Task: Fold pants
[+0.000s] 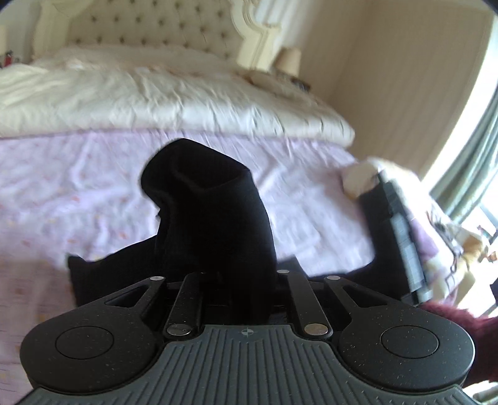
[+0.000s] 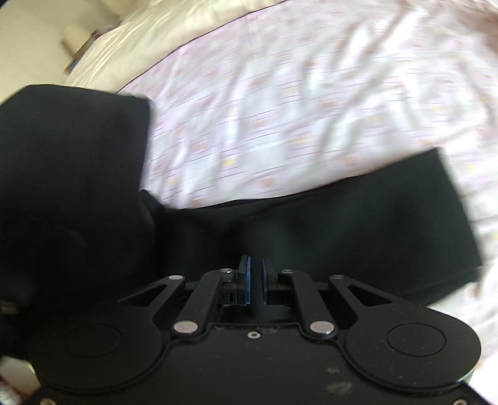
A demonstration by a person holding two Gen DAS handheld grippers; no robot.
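Observation:
The black pants hang bunched and upright from my left gripper, which is shut on the cloth; its fingertips are hidden by the fabric. A flat part of the pants trails to the left on the pink sheet. In the right wrist view the black pants stretch across the sheet, with a raised part at the left. My right gripper is shut on the pants' near edge, blue pads pressed together on the cloth. The other gripper shows at the right edge of the left wrist view. Both views are motion-blurred.
A cream duvet lies across the upper bed before a tufted headboard. A lamp stands at the bedside. A window with curtains is at the right. The bed's edge runs along the right.

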